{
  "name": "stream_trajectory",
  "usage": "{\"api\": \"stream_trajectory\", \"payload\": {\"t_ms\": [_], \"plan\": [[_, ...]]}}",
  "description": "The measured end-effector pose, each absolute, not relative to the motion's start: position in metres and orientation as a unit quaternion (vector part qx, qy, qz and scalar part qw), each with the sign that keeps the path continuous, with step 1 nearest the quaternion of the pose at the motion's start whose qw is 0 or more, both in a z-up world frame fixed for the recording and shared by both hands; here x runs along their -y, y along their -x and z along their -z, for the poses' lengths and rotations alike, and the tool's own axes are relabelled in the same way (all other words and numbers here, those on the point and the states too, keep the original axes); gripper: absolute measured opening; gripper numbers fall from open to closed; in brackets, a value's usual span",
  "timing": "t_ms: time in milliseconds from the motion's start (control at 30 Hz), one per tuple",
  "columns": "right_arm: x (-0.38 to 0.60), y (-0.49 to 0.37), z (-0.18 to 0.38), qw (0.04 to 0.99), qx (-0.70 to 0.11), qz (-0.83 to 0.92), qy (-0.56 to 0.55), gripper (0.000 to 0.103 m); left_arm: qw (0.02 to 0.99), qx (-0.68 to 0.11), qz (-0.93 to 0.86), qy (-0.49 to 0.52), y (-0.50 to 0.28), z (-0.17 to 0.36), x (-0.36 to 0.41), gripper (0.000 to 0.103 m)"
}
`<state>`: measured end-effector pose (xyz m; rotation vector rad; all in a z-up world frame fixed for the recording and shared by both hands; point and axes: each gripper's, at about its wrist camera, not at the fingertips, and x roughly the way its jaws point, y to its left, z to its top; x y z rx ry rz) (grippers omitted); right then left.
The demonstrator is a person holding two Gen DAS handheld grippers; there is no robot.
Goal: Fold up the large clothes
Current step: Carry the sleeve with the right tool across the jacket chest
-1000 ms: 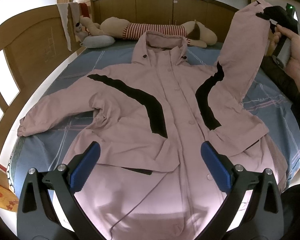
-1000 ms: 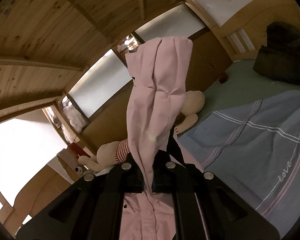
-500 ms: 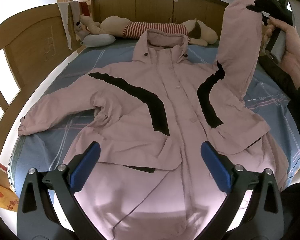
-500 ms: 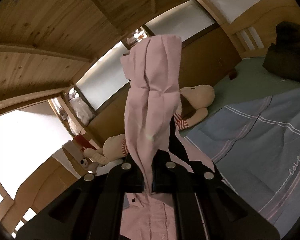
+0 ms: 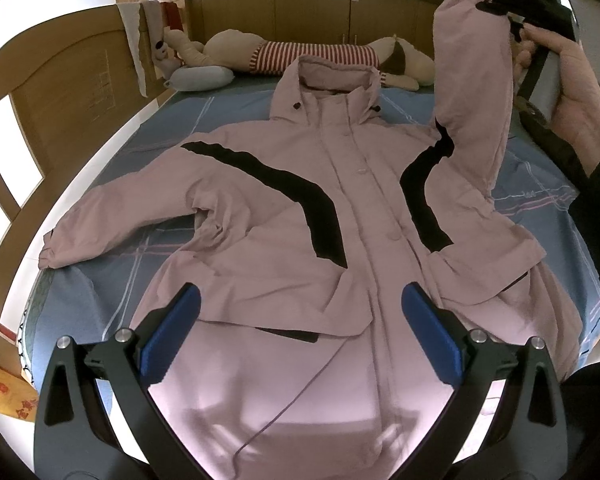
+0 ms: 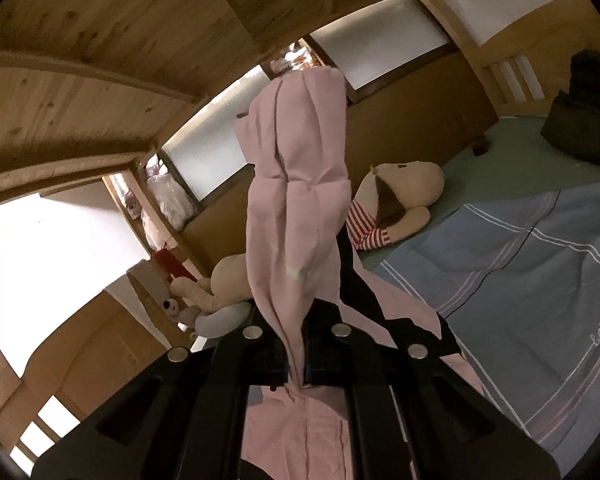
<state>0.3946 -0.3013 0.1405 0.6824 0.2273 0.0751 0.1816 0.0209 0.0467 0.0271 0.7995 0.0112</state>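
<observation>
A large pink jacket (image 5: 340,208) with two black curved stripes lies front up on the blue bed sheet (image 5: 148,128), collar toward the headboard. Its left sleeve (image 5: 112,216) is spread out flat to the left. Its right sleeve (image 5: 472,92) is lifted high, held near the cuff by my right gripper (image 5: 500,4), which a hand (image 5: 572,80) carries. In the right wrist view the jaws of that gripper (image 6: 296,364) are shut on the pink sleeve (image 6: 300,200), which stands up before the lens. My left gripper (image 5: 300,320) hovers open over the jacket's lower half, touching nothing.
A long plush doll in a striped shirt (image 5: 312,56) and a grey cushion (image 5: 202,78) lie along the headboard. Wooden bed rails (image 5: 60,92) border the left side. A dark bundle (image 6: 584,116) sits at the far right. An orange bag (image 5: 8,396) lies below the bed's left edge.
The right gripper has carried the raised sleeve up and leftward, toward the jacket's middle. The left gripper has stayed open over the hem.
</observation>
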Motion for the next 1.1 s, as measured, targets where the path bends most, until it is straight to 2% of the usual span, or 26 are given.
{"api": "stream_trajectory", "payload": {"t_ms": [1100], "plan": [[0.209,-0.427,-0.11,0.945,-0.18,-0.087,-0.26,0.005,0.919,-0.394,-0.01,-0.012,-0.179,-0.045,-0.032,0.101]]}}
